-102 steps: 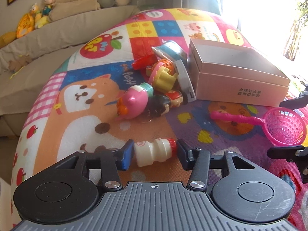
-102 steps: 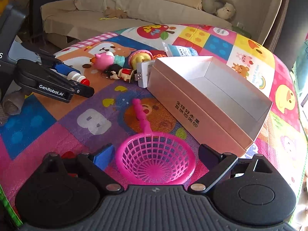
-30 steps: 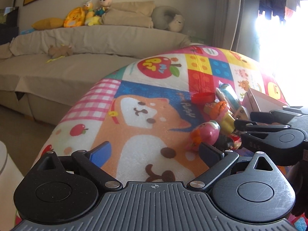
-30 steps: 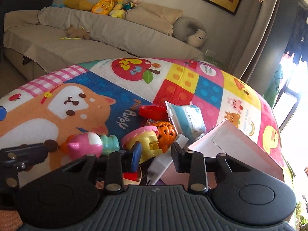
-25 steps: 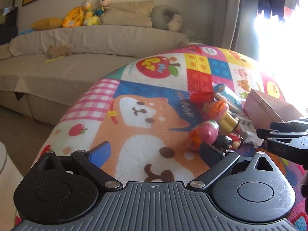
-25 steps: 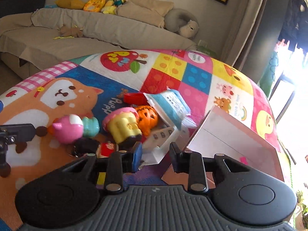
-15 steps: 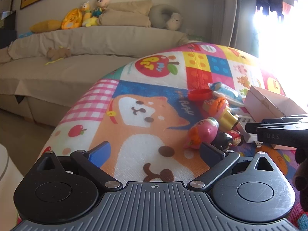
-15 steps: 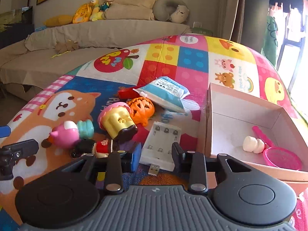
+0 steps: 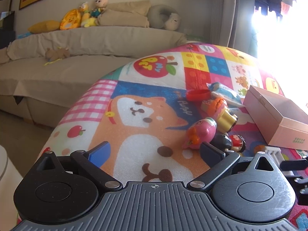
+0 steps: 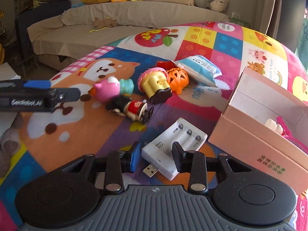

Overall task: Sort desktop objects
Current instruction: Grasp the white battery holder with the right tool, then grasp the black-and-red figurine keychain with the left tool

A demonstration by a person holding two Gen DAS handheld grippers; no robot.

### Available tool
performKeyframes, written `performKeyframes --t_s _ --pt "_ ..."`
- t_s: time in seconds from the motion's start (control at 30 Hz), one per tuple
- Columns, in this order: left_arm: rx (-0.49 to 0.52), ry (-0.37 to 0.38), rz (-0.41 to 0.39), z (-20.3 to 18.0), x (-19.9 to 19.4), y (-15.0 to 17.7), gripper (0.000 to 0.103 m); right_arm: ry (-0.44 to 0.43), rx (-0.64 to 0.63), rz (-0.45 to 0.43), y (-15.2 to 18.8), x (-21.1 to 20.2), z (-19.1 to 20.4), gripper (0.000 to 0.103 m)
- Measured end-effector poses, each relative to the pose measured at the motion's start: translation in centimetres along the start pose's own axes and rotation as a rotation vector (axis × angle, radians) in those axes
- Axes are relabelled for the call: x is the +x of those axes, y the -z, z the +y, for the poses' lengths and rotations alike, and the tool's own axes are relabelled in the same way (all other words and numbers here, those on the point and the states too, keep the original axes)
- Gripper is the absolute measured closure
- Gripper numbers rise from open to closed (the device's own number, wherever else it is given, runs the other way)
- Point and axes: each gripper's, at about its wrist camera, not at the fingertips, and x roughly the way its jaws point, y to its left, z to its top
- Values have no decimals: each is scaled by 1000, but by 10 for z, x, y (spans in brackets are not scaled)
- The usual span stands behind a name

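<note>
Swung from the toy pile, right gripper [image 10: 154,156], fingers narrowed around the battery charger [image 10: 174,147], may clip the box [image 10: 256,144]; left gripper [image 9: 154,153] open, empty.

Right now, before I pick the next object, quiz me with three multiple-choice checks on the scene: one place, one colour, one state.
1. Where is the white bottle?
A. inside the pink box
B. held in a gripper
C. outside the box

2. What colour is the pumpkin toy?
A. green
B. orange
C. blue

3. How does the left gripper stand?
A. shut on the bottle
B. shut, empty
C. open, empty

Answers: 1 A, the bottle lies against the box's inner wall. 2 B, its ribbed shell is orange. 3 C, the fingers are spread with only mat between them.
</note>
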Motion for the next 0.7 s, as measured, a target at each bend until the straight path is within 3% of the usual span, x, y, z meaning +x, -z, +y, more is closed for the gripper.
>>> performKeyframes --t_s 0.07,0.13,0.23,0.3,0.4,0.5,0.6,0.63,0.7 --pt "18 12 -1 -4 -2 0 1 27 -45 8 19 -19 -2 67" --pt "30 51 2 -9 -6 0 1 108 -77 6 35 -31 -7 67" --pt "53 151 29 -25 -10 -1 1 281 -63 -23 52 -43 -24 48" --pt "84 226 51 -43 -8 -2 1 349 -2 -48 57 -49 -37 43" --pt "131 289 88 -72 2 -7 1 344 151 -74 64 -53 -58 32" --pt "186 233 99 -98 22 -10 1 335 236 -80 71 -51 -68 23" --pt "182 154 135 -107 46 -14 1 344 264 -108 73 -55 -71 21" --pt "181 136 147 -109 51 -15 2 343 270 -115 74 -56 -71 16" --pt "196 109 164 -110 59 -14 8 336 268 -125 75 -57 -70 15"
